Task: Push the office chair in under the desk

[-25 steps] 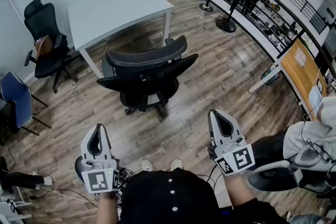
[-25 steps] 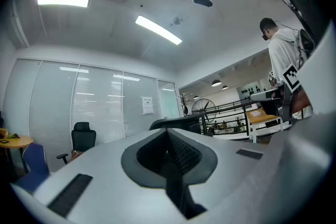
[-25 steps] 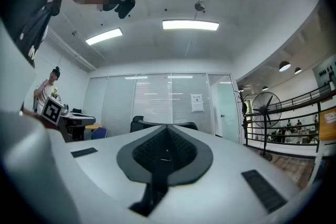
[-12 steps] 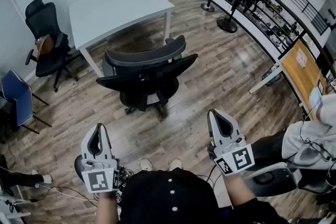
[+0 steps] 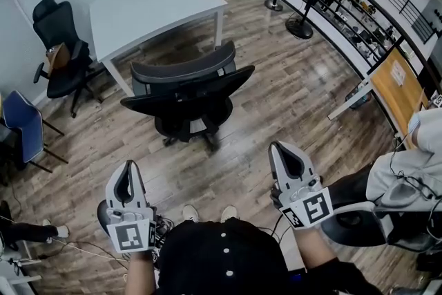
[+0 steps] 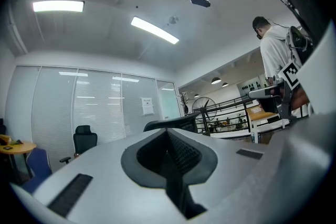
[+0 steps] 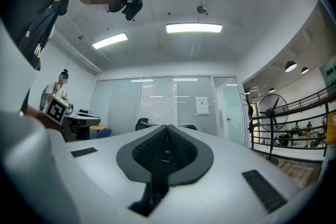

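A black mesh office chair [image 5: 186, 90] stands on the wood floor with its back toward me, just in front of the white desk [image 5: 155, 7]. Its seat is outside the desk's edge. My left gripper [image 5: 125, 166] and right gripper [image 5: 277, 147] are held side by side near my body, both shut and empty. They point toward the chair and are well short of it. In the left gripper view the left gripper [image 6: 168, 132] has its jaws together, and the chair's top edge [image 6: 176, 123] shows just beyond them. The right gripper [image 7: 167, 128] is likewise shut with nothing in it.
A second black chair [image 5: 59, 52] and a blue chair [image 5: 21, 124] stand at the left wall. A standing fan [image 5: 304, 3] and a railed shelf [image 5: 359, 10] line the right. A seated person [image 5: 407, 173] is close on my right. Cables [image 5: 83, 252] lie by my feet.
The head view has shifted slightly, so the chair sits a little higher and further left in the picture. Both grippers have stayed where they were, still shut.
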`<act>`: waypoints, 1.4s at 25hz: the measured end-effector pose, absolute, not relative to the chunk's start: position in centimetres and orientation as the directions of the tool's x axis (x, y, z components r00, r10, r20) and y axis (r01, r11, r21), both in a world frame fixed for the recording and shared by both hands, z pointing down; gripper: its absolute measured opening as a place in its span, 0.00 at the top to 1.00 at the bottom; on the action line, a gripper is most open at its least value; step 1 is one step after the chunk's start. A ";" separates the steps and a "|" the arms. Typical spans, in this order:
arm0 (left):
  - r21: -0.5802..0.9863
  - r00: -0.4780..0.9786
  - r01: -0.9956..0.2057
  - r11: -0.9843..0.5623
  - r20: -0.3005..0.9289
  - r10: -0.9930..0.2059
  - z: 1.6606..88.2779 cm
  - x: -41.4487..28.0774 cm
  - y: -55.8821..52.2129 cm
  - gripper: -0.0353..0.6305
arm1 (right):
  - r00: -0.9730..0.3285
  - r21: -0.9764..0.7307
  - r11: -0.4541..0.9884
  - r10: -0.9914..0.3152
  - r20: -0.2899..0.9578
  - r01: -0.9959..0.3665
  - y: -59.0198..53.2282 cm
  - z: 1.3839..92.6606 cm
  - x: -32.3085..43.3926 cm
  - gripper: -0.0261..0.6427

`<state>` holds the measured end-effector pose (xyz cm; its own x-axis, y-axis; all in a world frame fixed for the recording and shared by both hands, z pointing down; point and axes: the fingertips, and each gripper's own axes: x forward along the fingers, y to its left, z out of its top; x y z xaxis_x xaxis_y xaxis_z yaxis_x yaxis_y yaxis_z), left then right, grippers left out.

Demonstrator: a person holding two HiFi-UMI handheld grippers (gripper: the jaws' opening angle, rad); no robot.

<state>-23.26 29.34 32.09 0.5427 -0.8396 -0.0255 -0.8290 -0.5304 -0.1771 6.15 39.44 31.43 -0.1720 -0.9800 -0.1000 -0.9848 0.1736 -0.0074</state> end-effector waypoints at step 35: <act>-0.220 0.588 -0.757 -0.616 0.182 -0.788 37.4 -20.5 23.6 0.42 | -0.332 0.000 0.333 -0.942 0.052 -0.943 31.5 35.7 7.8 0.50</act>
<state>-20.53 23.56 37.40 0.5884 -0.7877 0.1824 -0.7565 -0.6159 -0.2197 7.84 31.51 35.69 -0.3323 -0.9417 0.0520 -0.9430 0.3328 0.0003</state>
